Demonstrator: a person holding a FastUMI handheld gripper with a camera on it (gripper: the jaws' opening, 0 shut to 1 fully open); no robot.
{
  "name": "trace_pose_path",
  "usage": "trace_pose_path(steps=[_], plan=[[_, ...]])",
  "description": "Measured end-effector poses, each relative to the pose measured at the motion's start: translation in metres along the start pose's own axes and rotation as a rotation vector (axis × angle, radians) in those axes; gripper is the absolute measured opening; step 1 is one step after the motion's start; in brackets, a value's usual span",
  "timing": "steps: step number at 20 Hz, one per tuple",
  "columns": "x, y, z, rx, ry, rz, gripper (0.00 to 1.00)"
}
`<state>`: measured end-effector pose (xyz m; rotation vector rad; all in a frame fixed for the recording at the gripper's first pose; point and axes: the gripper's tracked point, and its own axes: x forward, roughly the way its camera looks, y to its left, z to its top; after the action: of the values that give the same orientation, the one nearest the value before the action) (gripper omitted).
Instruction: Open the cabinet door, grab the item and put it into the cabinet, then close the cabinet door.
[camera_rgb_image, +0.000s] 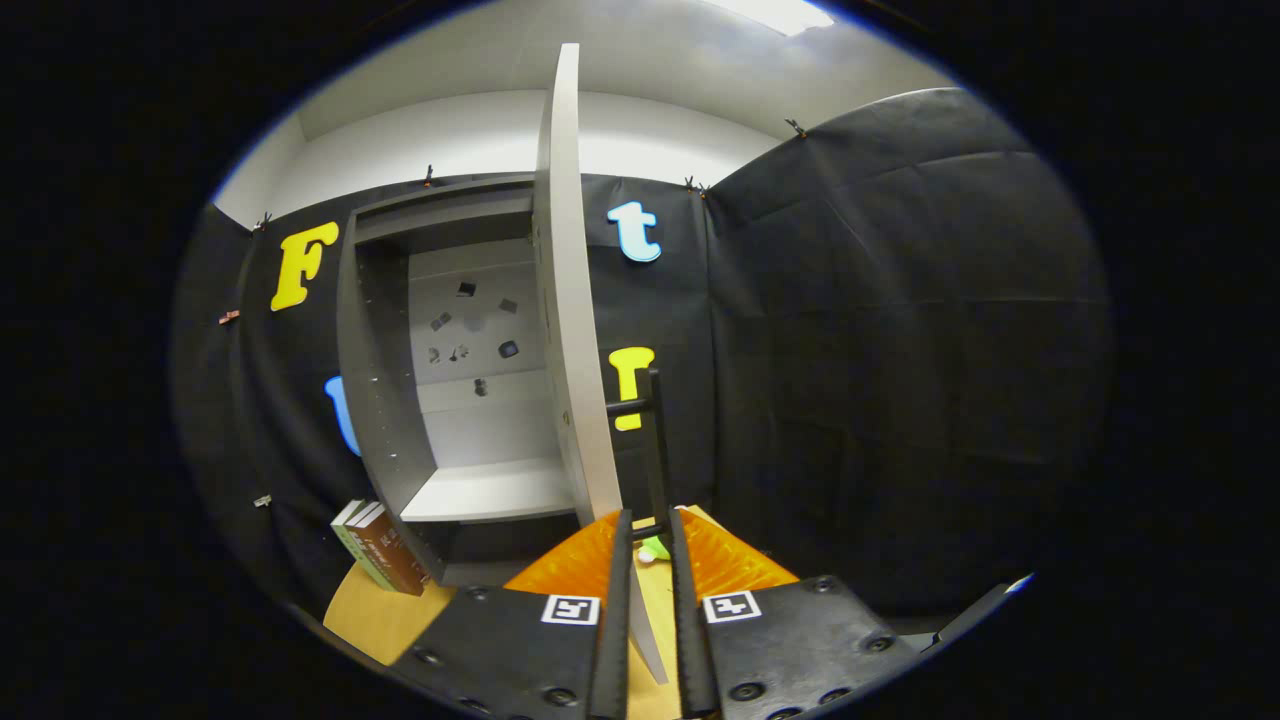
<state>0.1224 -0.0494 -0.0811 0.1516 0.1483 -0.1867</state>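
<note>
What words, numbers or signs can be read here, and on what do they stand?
No text can be read.
Books beside the cabinet: spine print too blurred to read.
Gripper, fingers astride the door handle: two square coded markers, no words.

A light wooden table (385, 610) is carrying a grey cabinet (385, 400), which is standing on it with its door (570, 300) swung open edge-on. Just beside the cabinet's left foot, a few books (380, 548) are standing upright, leaning slightly. Inside, a pale shelf (490, 492) is lying bare. A small green item (655, 549) is resting on the table beyond the gripper (650, 530), whose jaws are sitting close together around the door's black handle (655, 450).
</note>
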Motion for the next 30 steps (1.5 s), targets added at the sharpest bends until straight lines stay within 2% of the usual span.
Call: trace_pose_path(steps=[1, 4, 7, 12, 15, 18, 24, 29, 30], plan=[[-0.007, -0.001, -0.001, -0.026, -0.008, -0.004, 0.31], [-0.02, 0.007, -0.017, -0.043, 0.023, 0.007, 0.67], [-0.027, 0.05, -0.07, -0.007, 0.136, 0.105, 0.99], [-0.022, 0.102, -0.19, -0.043, 0.363, 0.217, 0.98], [-0.005, 0.114, -0.263, -0.127, 0.46, 0.24, 0.99], [0.012, 0.129, -0.333, -0.139, 0.576, 0.257, 0.99], [0.06, 0.131, -0.414, -0.162, 0.682, 0.213, 0.99], [0.081, 0.13, -0.471, -0.18, 0.761, 0.177, 0.99], [0.082, 0.13, -0.48, -0.193, 0.771, 0.173, 0.91]])
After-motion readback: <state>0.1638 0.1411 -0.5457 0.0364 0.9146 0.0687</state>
